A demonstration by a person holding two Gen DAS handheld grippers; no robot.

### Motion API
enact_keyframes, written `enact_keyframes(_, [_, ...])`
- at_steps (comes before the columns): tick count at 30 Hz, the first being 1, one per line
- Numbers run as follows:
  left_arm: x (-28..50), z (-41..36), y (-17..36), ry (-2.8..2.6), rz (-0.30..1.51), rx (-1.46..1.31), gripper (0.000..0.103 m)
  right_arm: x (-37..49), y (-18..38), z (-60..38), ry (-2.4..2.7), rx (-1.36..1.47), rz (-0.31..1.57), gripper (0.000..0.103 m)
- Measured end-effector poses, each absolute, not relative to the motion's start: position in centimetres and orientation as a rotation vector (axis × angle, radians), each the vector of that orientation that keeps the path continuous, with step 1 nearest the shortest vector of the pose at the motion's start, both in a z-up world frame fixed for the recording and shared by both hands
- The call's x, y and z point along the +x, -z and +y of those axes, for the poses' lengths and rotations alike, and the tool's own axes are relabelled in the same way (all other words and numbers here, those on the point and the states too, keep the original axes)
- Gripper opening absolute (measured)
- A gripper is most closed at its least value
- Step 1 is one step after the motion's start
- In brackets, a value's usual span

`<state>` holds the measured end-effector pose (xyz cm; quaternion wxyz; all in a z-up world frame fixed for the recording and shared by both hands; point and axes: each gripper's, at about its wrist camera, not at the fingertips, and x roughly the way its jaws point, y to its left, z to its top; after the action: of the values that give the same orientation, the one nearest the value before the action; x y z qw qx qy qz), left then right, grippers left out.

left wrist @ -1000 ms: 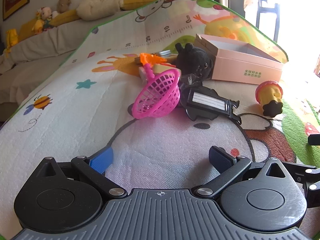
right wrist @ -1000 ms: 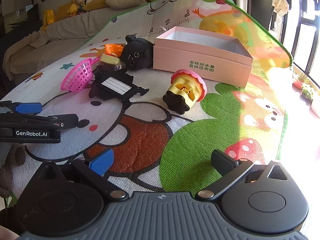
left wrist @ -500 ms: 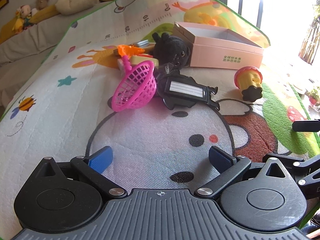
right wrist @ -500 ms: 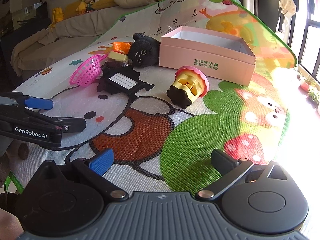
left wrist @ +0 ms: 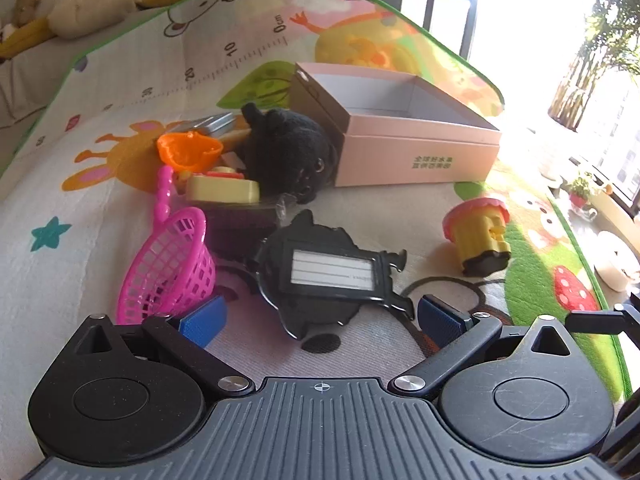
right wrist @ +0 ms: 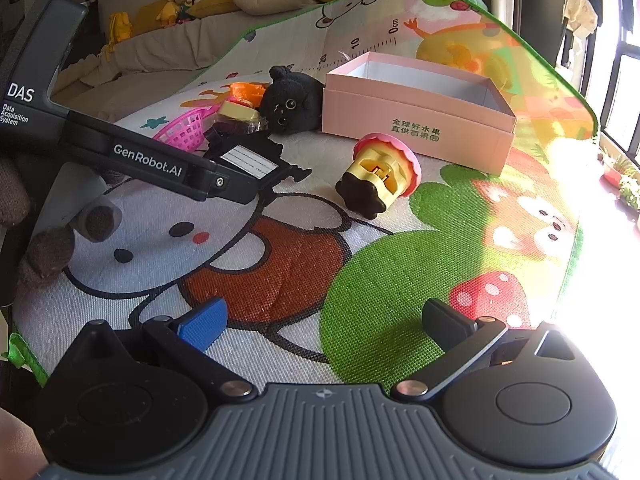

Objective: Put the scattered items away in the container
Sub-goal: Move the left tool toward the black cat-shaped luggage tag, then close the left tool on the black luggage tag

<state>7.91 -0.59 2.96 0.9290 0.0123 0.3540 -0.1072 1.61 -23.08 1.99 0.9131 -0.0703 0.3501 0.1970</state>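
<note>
Both tongs hang spread wide, gripping nothing: the left tongs [left wrist: 320,316] low over the black luggage tag [left wrist: 330,270], the right tongs [right wrist: 324,320] nearer. The pink box [right wrist: 416,110] sits far right, the toys scattered left of it on the play mat [right wrist: 380,272].

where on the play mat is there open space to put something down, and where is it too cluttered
Bare mat lies in front of the right gripper, from the yellow cupcake toy forward. The pink box looks empty. It is crowded left of the box: black plush, orange cup, pink basket and black luggage tag sit bunched together.
</note>
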Motion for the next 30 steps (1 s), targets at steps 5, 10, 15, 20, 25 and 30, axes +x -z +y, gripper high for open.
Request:
enact_keyframes(5, [9.2,2.9,-4.9,-0.011,0.643,0.06,0.103,2.2,-2.0,-23.1,-0.426,-0.156,0.747,0.103])
enact_keyframes(10, [7.6,1.8,-6.2,0.157,0.656,-0.051,0.103,2.2,-1.7,-23.0,-0.431,-0.156,0.722,0.103])
enact_keyframes(15, [8.3,-3.4,-3.9,0.194,0.746,-0.008,0.103,2.1,-1.6,-23.0,-0.43,-0.153,0.709,0.103])
enact_keyframes(20, [10.1,-6.0,-2.5,0.102,0.787,0.062,0.103,2.0,-1.5,-23.1,-0.427,-0.149,0.698,0.103])
enact_keyframes(25, [8.8,-4.5,-2.1,0.093,0.764,0.253,0.103,1.9,-1.5,-23.1,-0.427,-0.149,0.695,0.103])
enact_keyframes(30, [6.6,-0.1,-2.9,0.033,0.75,0.34,0.103,2.0,-1.5,-23.2,-0.431,-0.148,0.701,0.103])
